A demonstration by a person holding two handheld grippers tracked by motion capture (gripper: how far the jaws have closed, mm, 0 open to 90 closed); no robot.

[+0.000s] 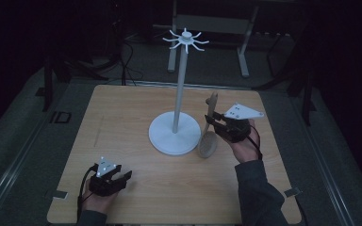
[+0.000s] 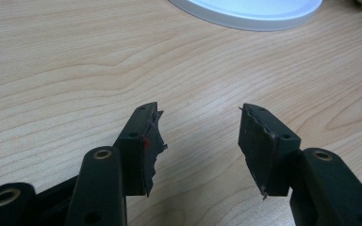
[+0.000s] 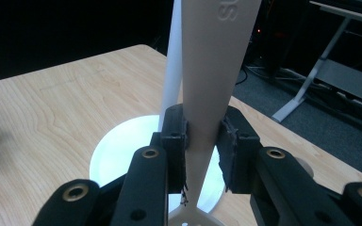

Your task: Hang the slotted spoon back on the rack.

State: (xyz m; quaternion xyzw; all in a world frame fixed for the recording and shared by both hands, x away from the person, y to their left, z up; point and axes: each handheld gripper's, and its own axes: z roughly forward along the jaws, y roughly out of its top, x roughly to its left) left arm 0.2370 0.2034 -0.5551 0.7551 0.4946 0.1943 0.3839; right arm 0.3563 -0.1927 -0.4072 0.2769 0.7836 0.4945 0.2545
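Observation:
A white stand [image 1: 181, 84] with a ring of hooks at its top rises from a round base [image 1: 174, 136] in the middle of the wooden table [image 1: 122, 113]. My right gripper [image 1: 215, 123] is to the right of the stand, shut on the handle of a pale slotted spoon [image 1: 208, 143]. The spoon stands nearly upright with its head down beside the base. In the right gripper view the pads [image 3: 228, 146] press the spoon handle [image 3: 217, 56] in front of the stand's pole [image 3: 172, 70]. My left gripper [image 1: 121, 178] rests low at the front left, open and empty [image 2: 199, 110].
The stand's base [image 2: 250, 12] lies ahead of the left gripper across bare wood. Small clips sit at the table's front corners [image 1: 59, 194] [image 1: 292, 191]. Behind the table, a metal desk frame [image 1: 242, 47] and cables stand on a dark floor.

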